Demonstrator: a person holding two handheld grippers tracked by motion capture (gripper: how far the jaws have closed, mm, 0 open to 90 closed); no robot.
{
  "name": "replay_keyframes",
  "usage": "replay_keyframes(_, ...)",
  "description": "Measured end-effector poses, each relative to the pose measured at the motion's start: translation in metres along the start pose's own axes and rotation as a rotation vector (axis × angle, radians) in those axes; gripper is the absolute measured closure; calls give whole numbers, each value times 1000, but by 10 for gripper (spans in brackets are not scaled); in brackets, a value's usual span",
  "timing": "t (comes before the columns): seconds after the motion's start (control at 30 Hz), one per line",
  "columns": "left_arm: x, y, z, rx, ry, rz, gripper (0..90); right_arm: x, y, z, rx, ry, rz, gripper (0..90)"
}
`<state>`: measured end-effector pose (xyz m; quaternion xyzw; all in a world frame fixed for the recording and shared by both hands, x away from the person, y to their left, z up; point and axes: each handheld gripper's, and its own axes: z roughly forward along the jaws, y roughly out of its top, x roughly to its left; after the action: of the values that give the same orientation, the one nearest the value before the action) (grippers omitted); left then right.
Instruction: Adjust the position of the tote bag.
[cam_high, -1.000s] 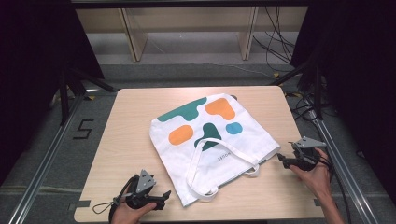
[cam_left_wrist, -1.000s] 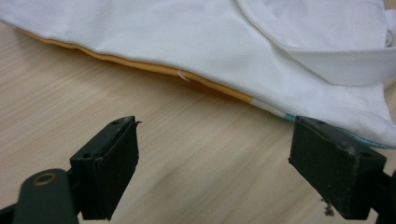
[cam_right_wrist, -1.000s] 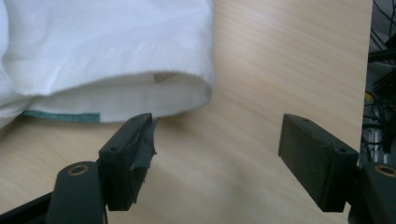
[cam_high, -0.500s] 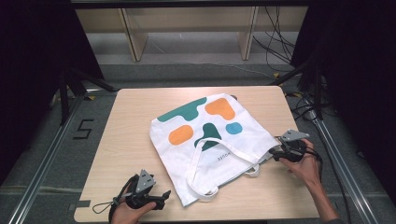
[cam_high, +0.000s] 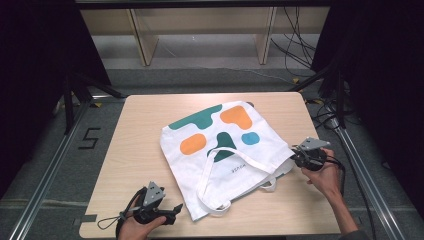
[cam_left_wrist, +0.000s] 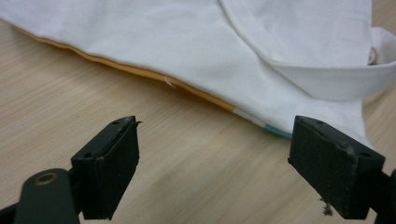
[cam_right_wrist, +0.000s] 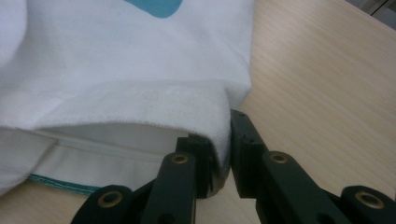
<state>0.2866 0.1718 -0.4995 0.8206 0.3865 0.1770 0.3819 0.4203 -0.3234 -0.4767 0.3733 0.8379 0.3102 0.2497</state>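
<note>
Left claw (cam_high: 176, 210): at the near left of the table (cam_high: 140, 145), jaws spread wide and empty, resting just short of the bag's near corner. Tote bag (cam_high: 225, 150): white cloth with green, orange and blue patches, lying flat and skewed at mid-table; two white handles (cam_high: 215, 175) loop over its near half toward the front edge. Right claw (cam_high: 295, 156): at the bag's right edge, jaws clenched on the rim of the upper cloth layer, lifting it slightly.
</note>
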Motion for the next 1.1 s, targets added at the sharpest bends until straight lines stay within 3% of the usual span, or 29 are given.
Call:
replay_keyframes(0.03, -2, 0, 0, -10, -10, -22, 153, 1, 1, -1, -17, 8, -4, 811)
replay_keyframes(0.1, -6, -1, -1, -21, -19, -25, 153, 3, 3, -6, -26, 30, 31, 811)
replay_keyframes(0.13, -8, -1, -3, -7, -30, -13, 153, 2, 4, -7, -45, 45, 39, 811)
replay_keyframes(0.17, -13, -1, -3, -16, -50, -6, 153, 3, 6, -13, -51, 63, 76, 811)
replay_keyframes(0.27, -20, -1, -2, -22, -52, -5, 153, 4, 8, -18, -63, 71, 69, 812)
replay_keyframes(0.3, -23, -1, -1, -20, -62, -5, 153, 8, 10, -23, -67, 85, 102, 811)
replay_keyframes(0.43, -30, -2, 1, 2, -77, 19, 173, 10, 13, -28, -83, 94, 69, 811)
replay_keyframes(0.47, -32, -2, 2, 8, -74, 32, 173, 10, 13, -28, -83, 94, 69, 811)
replay_keyframes(0.5, -35, -2, 3, 33, -67, 57, 192, 12, 14, -29, -83, 100, 101, 811)
replay_keyframes(0.6, -36, -2, 5, 47, -68, 65, 208, 11, 13, -30, -82, 94, 85, 810)
replay_keyframes(0.67, -37, -2, 5, 80, -62, 101, 219, 10, 13, -29, -81, 108, 84, 809)
replay_keyframes(0.7, -36, -2, 4, 124, -65, 146, 216, 11, 13, -28, -85, 105, 81, 809)
replay_keyframes(0.8, -38, -3, 8, 105, -46, 111, 216, 10, 13, -27, -81, 112, 77, 809)
replay_keyframes(0.87, -39, 0, 11, 105, -26, 110, 218, 10, 14, -28, -82, 114, 89, 808)
replay_keyframes(0.9, -38, 2, 14, 108, -9, 119, 218, 10, 13, -28, -97, 105, 92, 808)
replay_keyframes(1.03, -42, 5, 19, 112, -8, 143, 212, 10, 13, -27, -86, 110, 87, 807)
replay_keyframes(1.07, -44, 5, 21, 118, 2, 164, 212, 11, 13, -27, -90, 105, 83, 807)
replay_keyframes(1.1, -46, 6, 23, 116, 10, 211, 209, 10, 13, -27, -87, 108, 84, 807)
